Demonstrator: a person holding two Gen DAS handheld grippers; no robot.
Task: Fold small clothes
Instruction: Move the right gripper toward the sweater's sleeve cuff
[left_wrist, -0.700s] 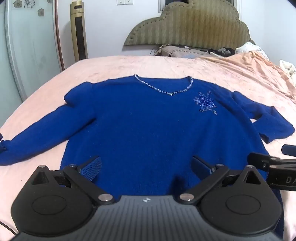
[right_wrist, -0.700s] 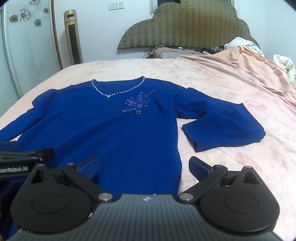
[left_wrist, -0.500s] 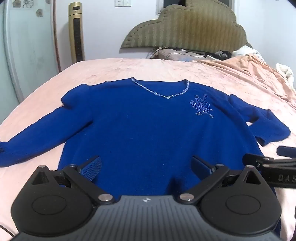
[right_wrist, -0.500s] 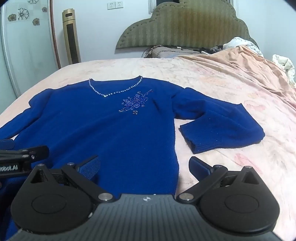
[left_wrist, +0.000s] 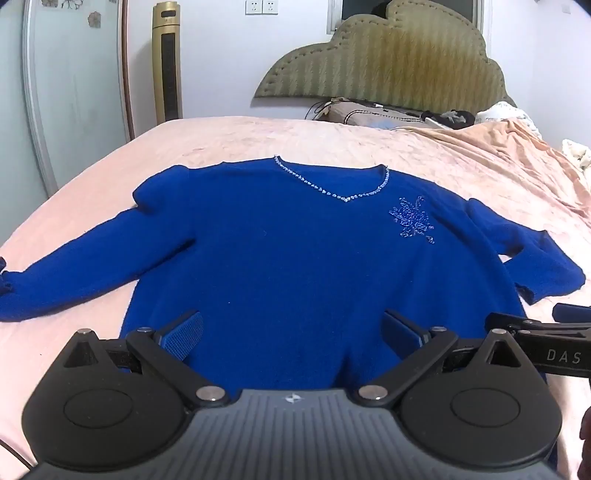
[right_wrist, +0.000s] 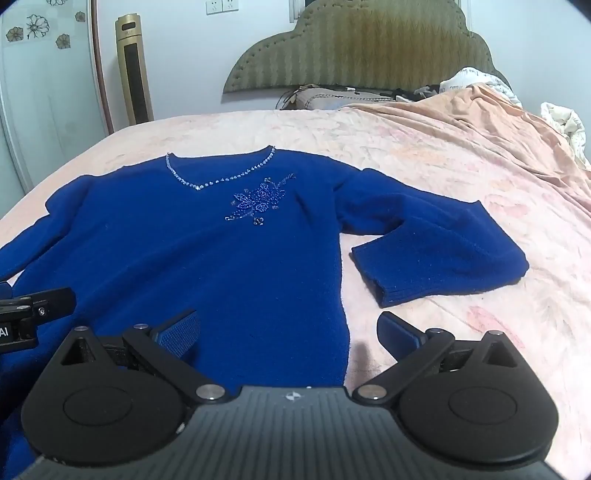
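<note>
bed (left_wrist: 332, 140): pink sheet | blue sweater (left_wrist: 314, 266) flat | pillow (right_wrist: 332, 96), perhaps clothes, by headboard

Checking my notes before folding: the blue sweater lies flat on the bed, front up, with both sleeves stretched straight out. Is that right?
Not quite. The sweater lies flat on the bed, front up, but only one sleeve is stretched out. The other sleeve is bent back on itself, its cuff toward the body, as the right wrist view shows.

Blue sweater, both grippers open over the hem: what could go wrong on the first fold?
1. The right sleeve is already doubled back on itself; folding it inward as it lies may trap a lump.
2. The left gripper and right gripper sit close together; they could collide.
3. The beaded flower and beaded neckline could snag on a pad.
</note>
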